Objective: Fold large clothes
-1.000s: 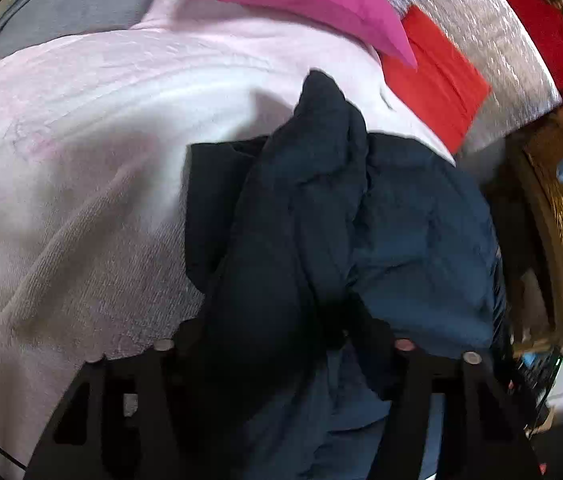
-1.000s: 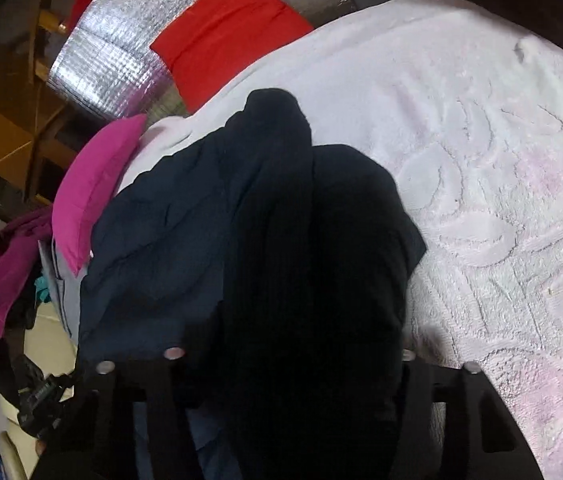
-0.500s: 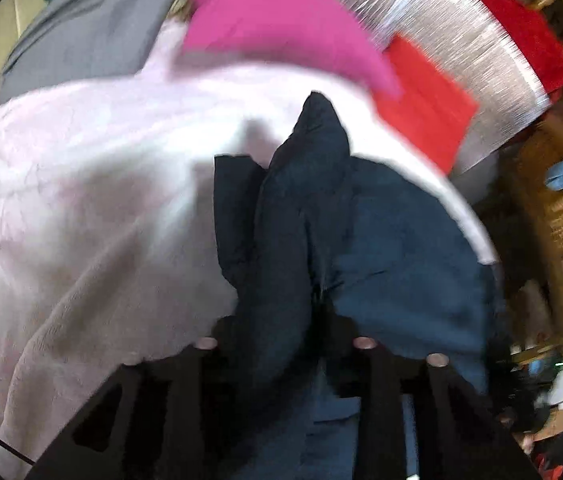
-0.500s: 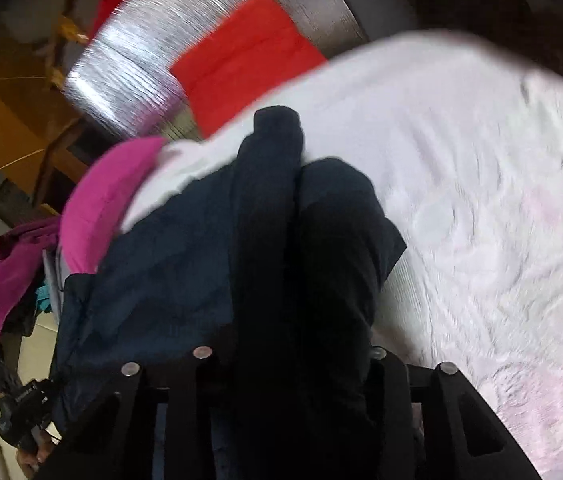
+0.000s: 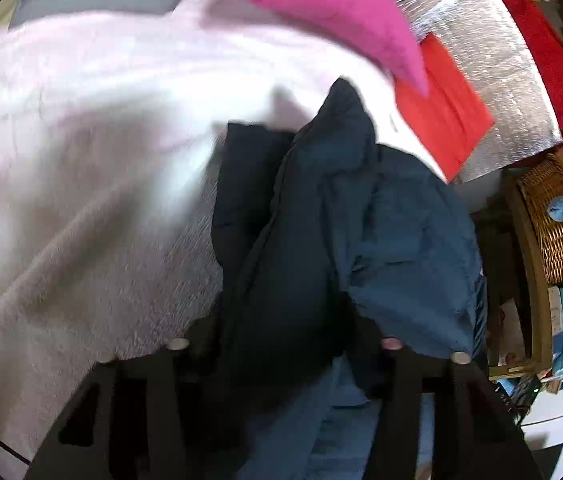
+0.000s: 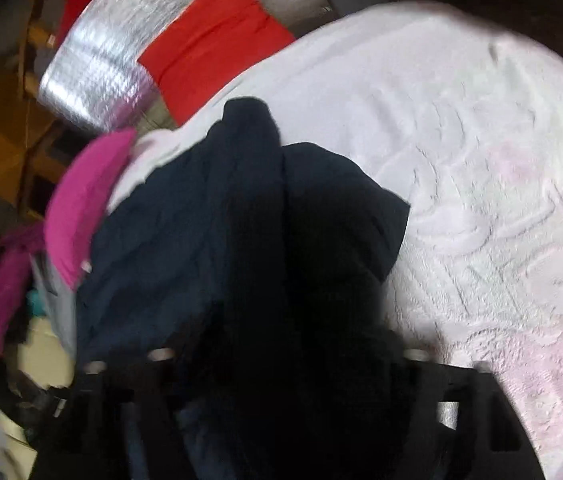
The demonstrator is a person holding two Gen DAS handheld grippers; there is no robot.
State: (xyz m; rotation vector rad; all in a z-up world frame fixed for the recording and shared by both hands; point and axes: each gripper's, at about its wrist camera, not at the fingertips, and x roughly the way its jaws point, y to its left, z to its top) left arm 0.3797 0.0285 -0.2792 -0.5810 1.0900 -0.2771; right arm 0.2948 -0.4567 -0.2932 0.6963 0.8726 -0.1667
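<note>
Gripping the dark garment (image 5: 301, 264), the left gripper (image 5: 281, 346) and right gripper (image 6: 285, 354) each pinch a bunch of it, lifted above the pale blanket (image 6: 481, 160); it hangs crumpled, so I'd say folding has barely begun.

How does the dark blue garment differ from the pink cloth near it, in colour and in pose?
The dark blue garment is navy; the pink cloth is bright magenta. The garment is bunched into a raised ridge and runs between the fingers of both the left gripper and the right gripper; the pink cloth lies smooth at the far edge, touched by neither. Both rest on the pale blanket.
</note>
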